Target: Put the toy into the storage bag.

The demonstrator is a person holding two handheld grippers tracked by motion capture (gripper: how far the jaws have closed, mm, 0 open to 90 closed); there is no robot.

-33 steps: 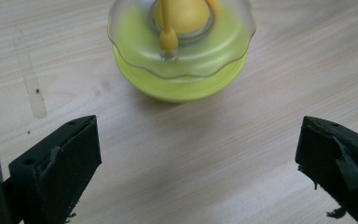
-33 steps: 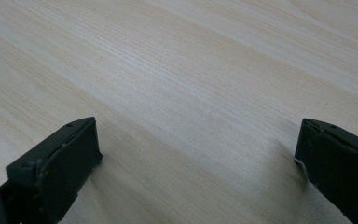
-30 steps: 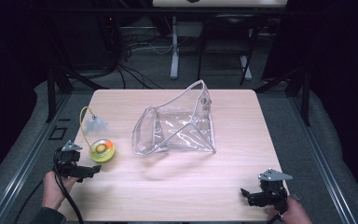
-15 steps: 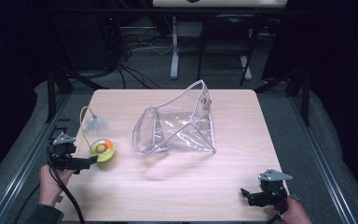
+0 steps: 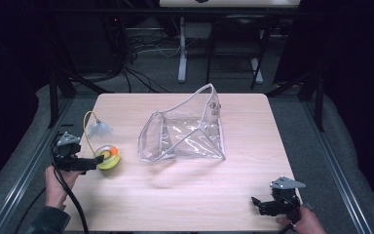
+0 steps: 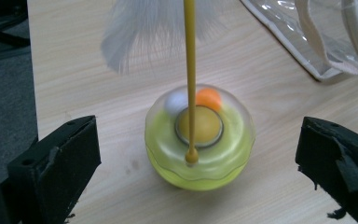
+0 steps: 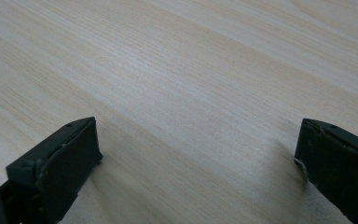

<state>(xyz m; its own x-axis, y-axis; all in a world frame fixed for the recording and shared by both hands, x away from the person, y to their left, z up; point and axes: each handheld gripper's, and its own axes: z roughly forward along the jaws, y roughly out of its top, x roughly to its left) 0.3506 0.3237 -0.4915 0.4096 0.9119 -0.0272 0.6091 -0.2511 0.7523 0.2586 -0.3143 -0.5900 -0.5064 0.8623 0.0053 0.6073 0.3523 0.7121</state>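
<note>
My left gripper point(image 5: 97, 161) lines up on the toy point(image 5: 106, 157), a yellow-green domed ball with a thin yellow wand point(image 6: 189, 70) and a white feather point(image 5: 99, 128), which sits on the table point(image 5: 253, 141) at about 9 o'clock from the clear pouch point(image 5: 185, 134) and well apart from it. In the left gripper view the toy point(image 6: 199, 137) stands between the two jaws, which are spread wide and touch nothing; bare wood shows on both sides of the dome. From above the jaw tips look to be just beside the toy, though that view is too small for me to say whether they brush it. I judge the step in hand to be the approach to a grasp, not yet made. The next move calls for easing forward until the dome sits squarely between the jaws, then closing on its widest band, keeping clear of the wand that rises at 12 o'clock. My right gripper point(image 5: 259, 204) rests low near the table's 5 o'clock corner, jaws likewise spread, over bare wood. The pouch stands with its mouth gaping toward 10 o'clock, presumably where the toy is bound.
</note>
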